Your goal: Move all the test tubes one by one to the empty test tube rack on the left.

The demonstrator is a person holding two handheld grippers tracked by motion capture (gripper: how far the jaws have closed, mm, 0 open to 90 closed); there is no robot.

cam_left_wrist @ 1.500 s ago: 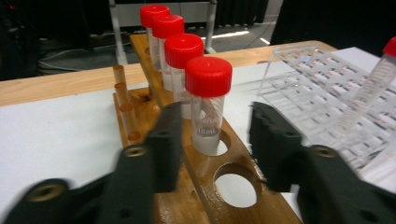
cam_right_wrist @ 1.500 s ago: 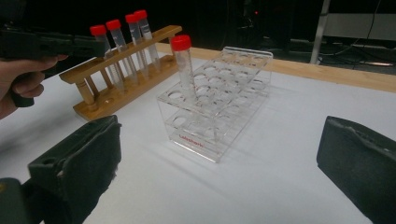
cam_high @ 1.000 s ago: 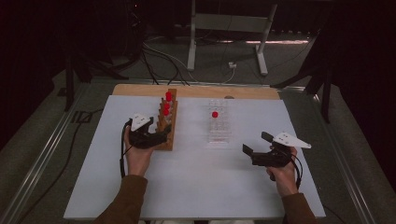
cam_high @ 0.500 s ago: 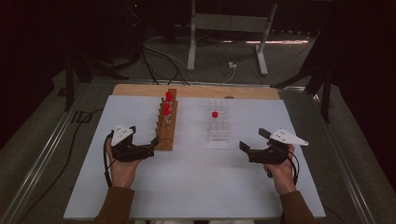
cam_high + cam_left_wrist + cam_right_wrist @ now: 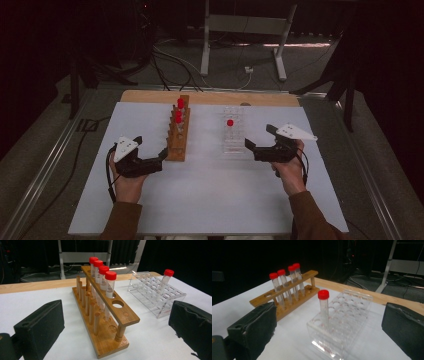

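Note:
A wooden rack (image 5: 177, 135) stands on the white table with several red-capped tubes at its far end. My left gripper (image 5: 151, 147) rests just left of the rack's near end. Its jaws have just been opening and stand open with nothing between them. In the left gripper view the wooden rack (image 5: 107, 322) lies ahead between the left gripper (image 5: 116, 327) jaws. A clear plastic rack (image 5: 233, 132) holds one red-capped tube (image 5: 230, 123). My right gripper (image 5: 259, 136) hovers open at its right side. The right gripper view shows that tube (image 5: 323, 305) in the clear rack (image 5: 347, 315) ahead of the right gripper (image 5: 328, 330).
The white table top (image 5: 210, 195) has a wooden strip (image 5: 150, 96) along its far edge. Beyond it stand metal stand legs (image 5: 205, 45) and floor cables (image 5: 170, 60). Metal rails (image 5: 45, 165) run along both sides of the table.
My left gripper has drawn back from the wooden rack toward the left and near side, with its jaws wider. My right gripper has moved up and left toward the clear rack.

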